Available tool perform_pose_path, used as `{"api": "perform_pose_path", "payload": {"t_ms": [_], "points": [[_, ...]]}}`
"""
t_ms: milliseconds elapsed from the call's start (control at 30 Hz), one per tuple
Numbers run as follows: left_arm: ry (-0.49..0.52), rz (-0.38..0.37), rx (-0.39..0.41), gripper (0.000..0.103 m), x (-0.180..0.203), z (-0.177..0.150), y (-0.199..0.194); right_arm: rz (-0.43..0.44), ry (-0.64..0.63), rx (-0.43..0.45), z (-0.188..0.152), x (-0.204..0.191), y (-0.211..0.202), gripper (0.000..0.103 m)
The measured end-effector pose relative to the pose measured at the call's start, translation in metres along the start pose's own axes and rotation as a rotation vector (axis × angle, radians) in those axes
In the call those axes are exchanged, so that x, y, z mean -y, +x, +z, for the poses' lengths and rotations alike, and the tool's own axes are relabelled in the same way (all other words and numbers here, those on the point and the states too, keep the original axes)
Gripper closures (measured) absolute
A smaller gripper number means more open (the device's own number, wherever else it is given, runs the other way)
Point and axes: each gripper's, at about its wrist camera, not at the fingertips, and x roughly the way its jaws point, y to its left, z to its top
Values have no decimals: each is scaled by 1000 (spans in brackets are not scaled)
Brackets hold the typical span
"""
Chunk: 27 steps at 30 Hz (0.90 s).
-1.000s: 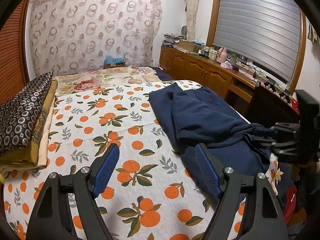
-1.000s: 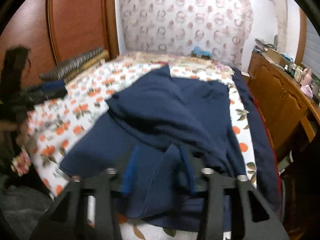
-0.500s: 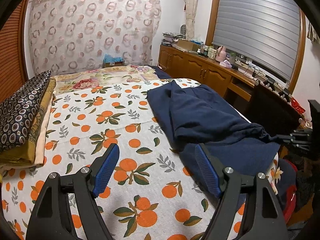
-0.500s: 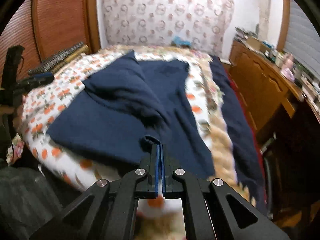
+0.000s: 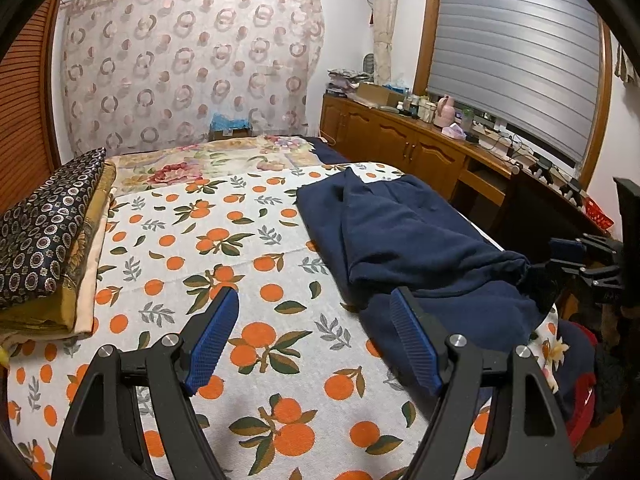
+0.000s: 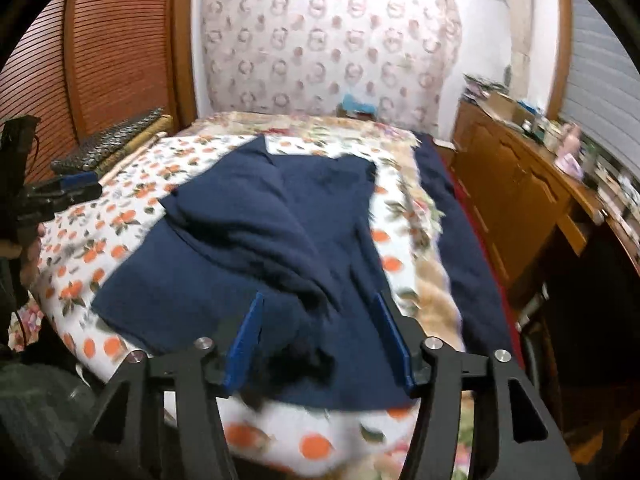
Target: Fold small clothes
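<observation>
1. The left tool (image 5: 314, 332) hangs over the near part of the bed (image 5: 224, 264), its blue pads (image 5: 212, 338) spread wide with nothing between them; it is released.
2. Under it lies only the sheet (image 5: 256, 360) printed with oranges and leaves.
3. The right tool (image 6: 320, 340) is also released: its jaws have just been opening, and the pads stand apart without pressing on cloth.
4. The garment (image 6: 260, 240), dark navy, lies on the right half of the bed, near its edge.
5. It is partly folded: an upper layer lies doubled over a flatter lower layer that spreads toward the foot of the bed.
6. In the right wrist view a dark, blurred bit of the garment's near edge shows between the open pads; whether it touches either pad I cannot tell.
7. In the left wrist view the right tool (image 5: 568, 256) shows at the far right, just beside the garment's (image 5: 400, 240) bunched end.
8. Folded blankets (image 5: 44, 240) are stacked along the bed's left side, well apart from the garment.
9. A wooden cabinet (image 5: 400, 144) with small clutter on top runs along the wall to the right of the bed, under a shuttered window (image 5: 516, 48).
10. A curtain (image 5: 188, 64) patterned with rings hangs at the head of the bed.
</observation>
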Motion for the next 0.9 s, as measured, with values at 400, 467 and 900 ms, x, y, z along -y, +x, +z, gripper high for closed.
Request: {"api": "perform_pose_path", "payload": {"t_ms": [400, 467, 900], "points": [[-18, 31, 23, 24, -9, 0, -6, 151, -102, 33, 58, -50, 47, 43], [-24, 33, 25, 24, -11, -1, -6, 169, -118, 23, 59, -53, 55, 43], [-35, 45, 18, 24, -20, -4, -6, 260, -188, -76, 91, -84, 136, 43]]}}
